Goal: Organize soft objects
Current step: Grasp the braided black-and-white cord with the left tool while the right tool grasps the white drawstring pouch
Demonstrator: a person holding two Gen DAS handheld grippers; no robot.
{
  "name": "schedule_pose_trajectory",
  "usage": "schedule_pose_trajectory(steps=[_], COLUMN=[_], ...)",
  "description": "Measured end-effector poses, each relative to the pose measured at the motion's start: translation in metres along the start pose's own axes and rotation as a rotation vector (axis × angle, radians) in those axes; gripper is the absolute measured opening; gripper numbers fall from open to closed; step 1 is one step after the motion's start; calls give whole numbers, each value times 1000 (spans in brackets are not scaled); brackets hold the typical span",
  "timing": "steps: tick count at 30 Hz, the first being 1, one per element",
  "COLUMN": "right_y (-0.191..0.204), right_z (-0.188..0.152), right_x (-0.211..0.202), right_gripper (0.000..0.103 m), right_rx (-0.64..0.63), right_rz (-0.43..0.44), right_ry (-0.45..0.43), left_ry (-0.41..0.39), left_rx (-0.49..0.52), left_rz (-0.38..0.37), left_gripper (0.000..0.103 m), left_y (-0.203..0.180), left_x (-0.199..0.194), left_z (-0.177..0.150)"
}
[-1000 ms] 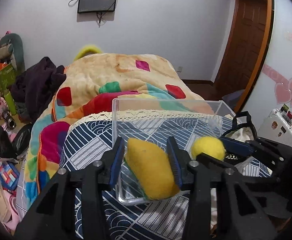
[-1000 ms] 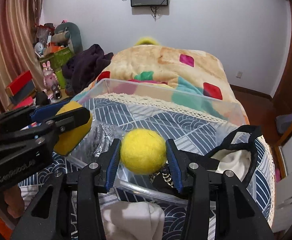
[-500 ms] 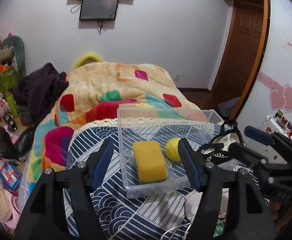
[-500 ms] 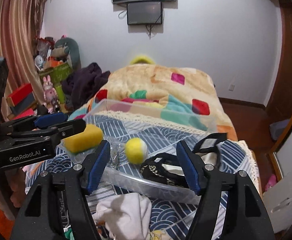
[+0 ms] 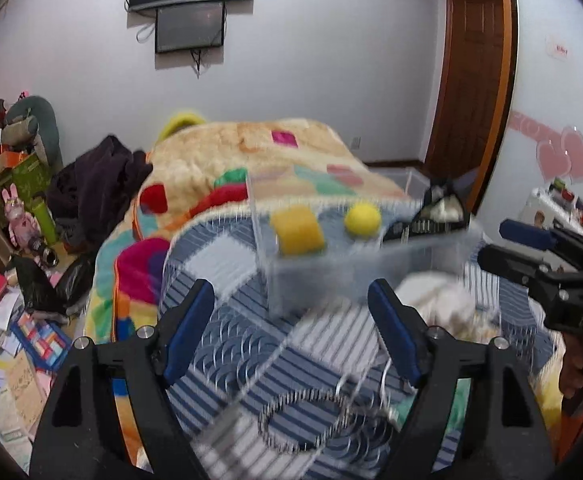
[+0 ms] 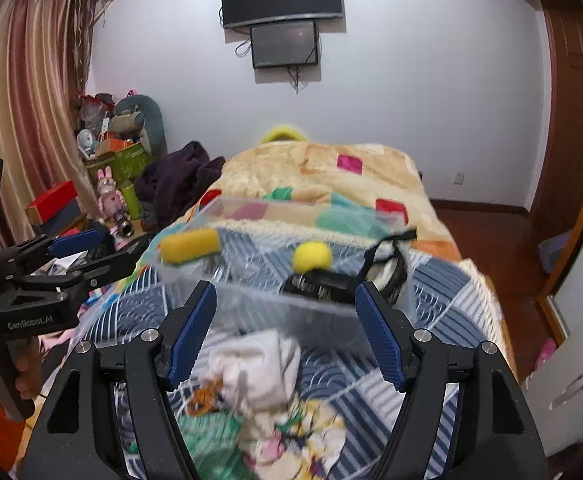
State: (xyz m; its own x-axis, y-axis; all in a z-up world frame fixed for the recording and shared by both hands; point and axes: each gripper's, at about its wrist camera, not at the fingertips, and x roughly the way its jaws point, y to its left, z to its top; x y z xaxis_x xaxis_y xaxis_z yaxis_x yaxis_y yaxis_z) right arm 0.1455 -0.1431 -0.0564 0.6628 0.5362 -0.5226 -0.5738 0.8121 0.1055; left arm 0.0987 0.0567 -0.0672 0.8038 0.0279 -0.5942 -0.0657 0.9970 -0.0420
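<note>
Two grippers are in view, and both have their fingers spread wide and carry nothing: the left gripper (image 5: 291, 332) and the right gripper (image 6: 287, 332) hang above the near end of the bed. One clear plastic bin (image 6: 291, 300) sits on the blue patterned cover (image 5: 219, 308), its long side facing the grippers. Inside lie one yellow sponge (image 5: 297, 230) at the bin's left end, one yellow ball (image 5: 362, 220) near the middle, apart from the sponge, and one black-and-white pouch (image 6: 387, 268) toward the right end. Between the bin's near wall and the bed's near edge lies one pile of pale cloths (image 6: 267, 376), blurred, under the right gripper. One coiled wire ring (image 5: 323, 420) lies on the cover below the left gripper. The colourful blanket (image 6: 319, 176) covers the far half of the bed.
</note>
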Motion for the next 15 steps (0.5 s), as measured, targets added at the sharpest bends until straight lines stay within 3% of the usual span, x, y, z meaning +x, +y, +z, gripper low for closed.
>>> schedule_pose_trajectory(steps=[7, 13, 15], right_y=[1, 1, 2], right_z=[-28, -44, -45], right_x=[15, 30, 32], right_gripper=[69, 69, 63], right_rx=[22, 56, 64], right_rz=[28, 49, 55], right_ry=[84, 140, 144], left_ry=[103, 171, 172], left_rx=[-42, -106, -112], left_rz=[9, -10, -6], left_gripper=[77, 46, 35], left_y=[6, 16, 17], left_x=[12, 23, 23], left_z=[-46, -71, -73])
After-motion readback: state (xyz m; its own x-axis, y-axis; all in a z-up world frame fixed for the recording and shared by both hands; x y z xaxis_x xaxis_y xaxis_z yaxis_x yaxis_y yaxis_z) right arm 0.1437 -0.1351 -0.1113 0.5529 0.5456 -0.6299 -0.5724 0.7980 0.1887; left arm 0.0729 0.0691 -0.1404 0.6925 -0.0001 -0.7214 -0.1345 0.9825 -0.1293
